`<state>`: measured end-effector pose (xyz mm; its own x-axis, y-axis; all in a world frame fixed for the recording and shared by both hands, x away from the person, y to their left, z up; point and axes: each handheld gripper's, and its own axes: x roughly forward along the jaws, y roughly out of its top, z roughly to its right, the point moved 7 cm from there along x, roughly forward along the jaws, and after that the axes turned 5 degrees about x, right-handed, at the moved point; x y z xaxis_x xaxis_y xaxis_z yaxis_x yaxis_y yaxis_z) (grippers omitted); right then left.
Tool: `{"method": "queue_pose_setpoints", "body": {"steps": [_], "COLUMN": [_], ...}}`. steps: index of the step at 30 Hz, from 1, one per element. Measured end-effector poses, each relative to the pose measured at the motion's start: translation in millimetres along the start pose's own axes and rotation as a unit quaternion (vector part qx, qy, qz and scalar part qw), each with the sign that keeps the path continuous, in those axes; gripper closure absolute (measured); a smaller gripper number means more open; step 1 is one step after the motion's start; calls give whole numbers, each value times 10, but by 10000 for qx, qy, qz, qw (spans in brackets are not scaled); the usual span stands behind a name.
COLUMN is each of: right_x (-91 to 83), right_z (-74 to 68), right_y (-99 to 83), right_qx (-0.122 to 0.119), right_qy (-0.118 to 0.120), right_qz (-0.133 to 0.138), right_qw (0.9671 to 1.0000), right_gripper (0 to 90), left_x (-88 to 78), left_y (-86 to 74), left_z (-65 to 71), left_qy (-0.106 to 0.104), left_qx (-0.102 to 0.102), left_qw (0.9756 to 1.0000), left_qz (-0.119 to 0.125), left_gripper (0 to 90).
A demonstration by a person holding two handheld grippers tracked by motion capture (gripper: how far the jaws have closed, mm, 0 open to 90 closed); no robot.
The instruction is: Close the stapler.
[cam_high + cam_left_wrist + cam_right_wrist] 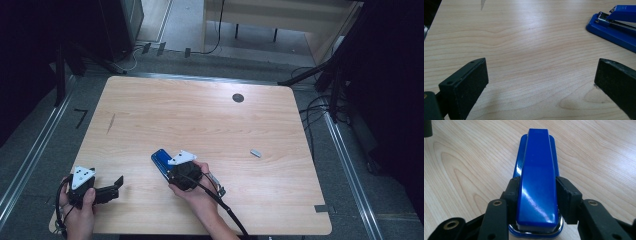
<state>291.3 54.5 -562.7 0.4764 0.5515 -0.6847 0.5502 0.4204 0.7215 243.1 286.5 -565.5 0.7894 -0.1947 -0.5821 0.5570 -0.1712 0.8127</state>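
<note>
A blue stapler (160, 160) lies flat on the wooden table (200, 120), near the front and a little left of centre. My right gripper (168, 168) straddles its rear end. In the right gripper view both black pads (513, 192) press against the sides of the stapler's (537, 170) top arm, so the right gripper (537, 195) is shut on it. My left gripper (114, 188) rests at the front left corner, held in a hand. Its jaws stand wide apart over bare wood in the left gripper view, where the left gripper (541, 82) faces the stapler (616, 30) at the upper right.
A small grey piece (255, 153) lies right of centre. A dark round grommet (238, 98) sits near the far edge. A small metal item (216, 184) lies beside the right hand. Cables and dark stands surround the table on the floor.
</note>
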Motion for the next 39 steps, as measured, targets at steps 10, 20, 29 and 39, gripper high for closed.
{"method": "queue_pose_setpoints", "body": {"steps": [10, 20, 29, 39], "right_x": [48, 70, 61, -33], "right_z": [-19, -40, -8, 56], "right_y": [22, 44, 40, -45], "right_qx": [100, 55, -59, -232], "right_qy": [72, -130, -129, -23], "right_qz": [22, -24, -16, 13], "right_qw": [9999, 9999, 9999, 9997], "right_gripper": [638, 668, 672, 673], "left_x": [0, 0, 3, -2], "left_y": [-2, -2, -1, 0], "left_z": [2, 3, 10, 9], "left_qy": [6, 2, 18, 18], "left_qx": [6, 10, 49, 56], "left_qw": [10000, 10000, 10000, 10000], "left_qz": [-29, -18, -12, -4], "left_gripper": [0, 0, 0, 0]}}
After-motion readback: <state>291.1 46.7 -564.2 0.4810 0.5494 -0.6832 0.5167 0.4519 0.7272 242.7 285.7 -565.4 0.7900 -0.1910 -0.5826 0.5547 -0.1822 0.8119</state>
